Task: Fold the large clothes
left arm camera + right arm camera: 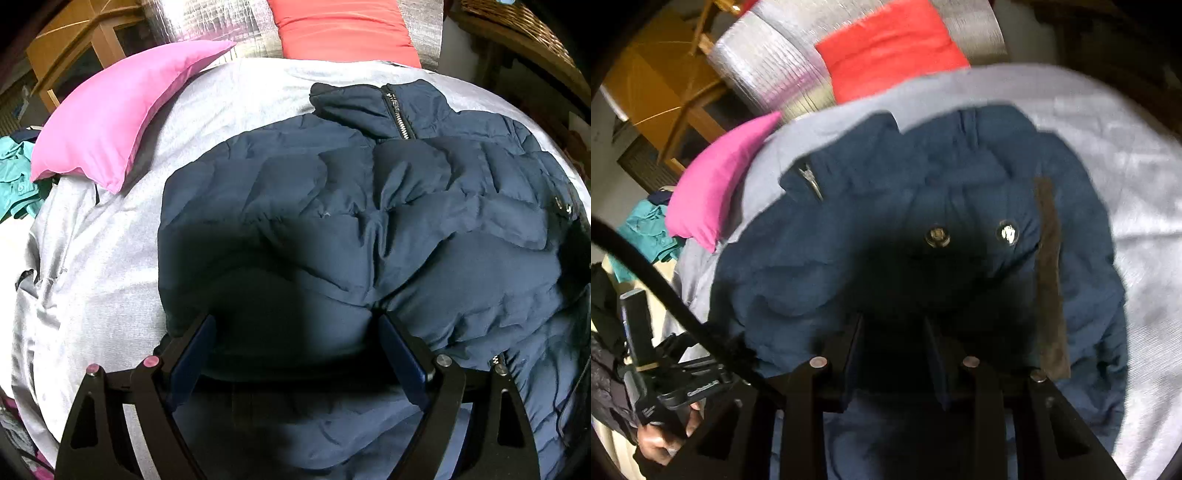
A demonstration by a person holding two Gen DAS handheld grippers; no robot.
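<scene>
On the grey sheet (110,258) the navy jacket (369,221) lies bunched. The left gripper (295,332) stands wide above it; the right gripper (897,332) sits narrow, and whether it holds fabric I cannot tell. That slick padding could slip loose and spring the fold open.

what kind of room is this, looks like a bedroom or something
Probably a bedroom: a navy puffer jacket lies on a grey bedsheet, with a pink pillow and a red cushion at the far end.

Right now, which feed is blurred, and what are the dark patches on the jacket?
Right wrist view is motion-blurred; left wrist view is sharp. In both, the dark patch is shadow on the jacket just ahead of the gripper fingers. Both views bulge with fisheye distortion.
</scene>
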